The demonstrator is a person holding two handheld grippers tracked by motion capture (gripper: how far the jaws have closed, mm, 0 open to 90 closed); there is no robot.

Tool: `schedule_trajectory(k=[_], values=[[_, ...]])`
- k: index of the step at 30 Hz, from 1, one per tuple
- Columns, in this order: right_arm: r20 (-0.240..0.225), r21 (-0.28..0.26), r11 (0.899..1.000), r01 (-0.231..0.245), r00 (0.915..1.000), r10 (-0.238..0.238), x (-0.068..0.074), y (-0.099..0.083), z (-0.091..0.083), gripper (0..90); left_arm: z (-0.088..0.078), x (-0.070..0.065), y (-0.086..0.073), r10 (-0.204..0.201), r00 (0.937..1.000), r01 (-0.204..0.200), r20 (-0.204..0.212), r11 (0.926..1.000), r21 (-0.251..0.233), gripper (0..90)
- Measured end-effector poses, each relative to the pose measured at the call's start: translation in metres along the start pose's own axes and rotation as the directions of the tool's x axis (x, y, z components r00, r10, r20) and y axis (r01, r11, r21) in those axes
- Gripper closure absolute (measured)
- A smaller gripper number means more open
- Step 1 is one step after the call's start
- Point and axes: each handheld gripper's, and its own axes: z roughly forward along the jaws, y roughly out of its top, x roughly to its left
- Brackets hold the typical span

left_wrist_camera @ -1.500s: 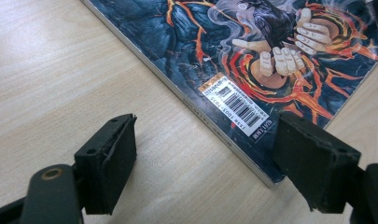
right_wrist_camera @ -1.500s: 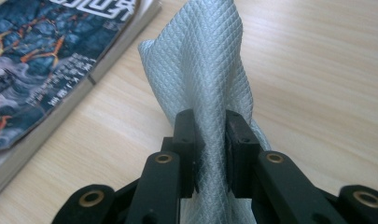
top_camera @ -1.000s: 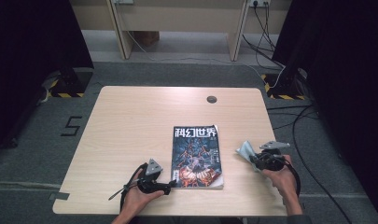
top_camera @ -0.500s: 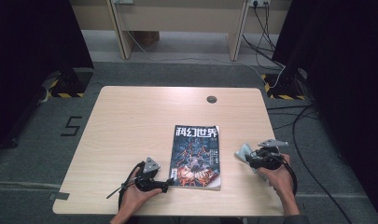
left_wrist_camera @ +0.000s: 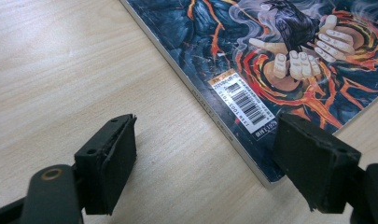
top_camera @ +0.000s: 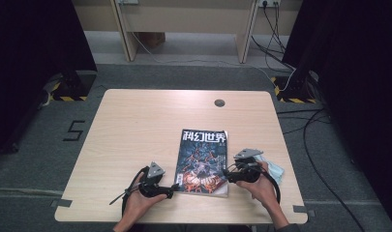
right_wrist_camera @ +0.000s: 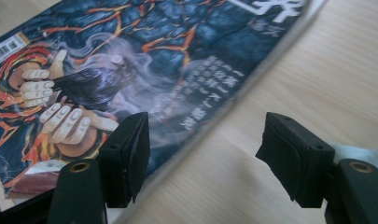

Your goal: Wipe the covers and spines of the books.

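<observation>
Magazine lies flat near the table's front edge, between both grippers. It looks light, floppy and glossy, so a slim edge bite at the spine corner seems best. Left gripper gapes around that corner. Right gripper, jaws just opening, straddles the opposite edge, empty. A crumpled cloth lies beside it.

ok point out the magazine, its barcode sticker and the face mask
magazine [top_camera: 203,159], high view, middle of the cover
barcode sticker [left_wrist_camera: 244,100], left gripper view, the black bars
face mask [top_camera: 275,168], high view, pale blue part beside the right hand
</observation>
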Motion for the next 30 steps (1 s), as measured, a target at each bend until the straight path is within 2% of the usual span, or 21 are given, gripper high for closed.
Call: schedule_trajectory(k=[2,4,6,8,11,12,14,15,18,25,29,30], values=[[-0.009,0.021,1.0,0.023,0.9997,-0.023,0.004,0.0,0.007,32.1,0.0,0.0,0.0,-0.002,1.0,0.002,-0.002,1.0,0.0,20.3],[-0.009,0.039,0.999,0.025,0.9996,-0.025,0.007,-0.001,0.011,32.1,0.0,0.0,0.0,0.0,1.0,0.0,-0.002,1.0,-0.001,20.4],[-0.039,0.04,0.997,0.06,0.9975,-0.059,0.012,-0.001,0.013,32.2,0.0,0.001,0.001,0.002,1.0,-0.002,-0.001,1.0,0.005,19.5],[-0.048,0.041,0.997,0.066,0.9968,-0.064,0.014,-0.001,0.013,32.2,0.0,0.002,0.0,-0.001,1.0,0.001,-0.007,1.0,0.003,19.5],[-0.086,0.047,0.996,0.074,0.9938,-0.07,0.019,-0.002,0.014,30.5,0.0,0.005,0.001,-0.006,0.9999,0.006,-0.011,1.0,0.003,19.6],[-0.082,0.045,0.996,0.071,0.9943,-0.067,0.02,-0.002,0.015,30.3,0.0,0.007,0.001,-0.009,0.9999,0.009,-0.015,1.0,0.003,19.4],[-0.092,0.043,0.999,0.032,0.9953,-0.028,0.023,-0.005,0.015,27.9,-0.001,0.009,0.001,-0.017,0.9995,0.017,-0.027,0.9999,0.001,19.4],[-0.092,0.043,0.999,0.032,0.9953,-0.028,0.023,-0.005,0.015,27.9,-0.001,0.01,0.001,-0.017,0.9993,0.017,-0.032,0.9999,0.0,19.4],[-0.093,0.059,0.997,0.058,0.9943,-0.052,0.031,-0.004,0.014,24.9,-0.002,0.015,0.002,-0.017,0.9988,0.017,-0.047,0.9998,0.004,19.2],[-0.092,0.075,0.995,0.069,0.9938,-0.062,0.043,-0.005,0.013,22.6,-0.002,0.026,0.003,-0.04,0.9969,0.041,-0.067,0.9992,0.002,18.1],[-0.097,0.081,0.993,0.082,0.9925,-0.074,0.05,-0.005,0.012,22.2,-0.005,0.031,0.004,-0.02,0.9946,0.021,-0.102,0.9998,0.004,18.3],[-0.11,0.086,0.992,0.091,0.9906,-0.081,0.055,-0.006,0.011,22.1,-0.006,0.035,0.004,-0.021,0.9924,0.022,-0.121,0.9998,0.002,18.7]])
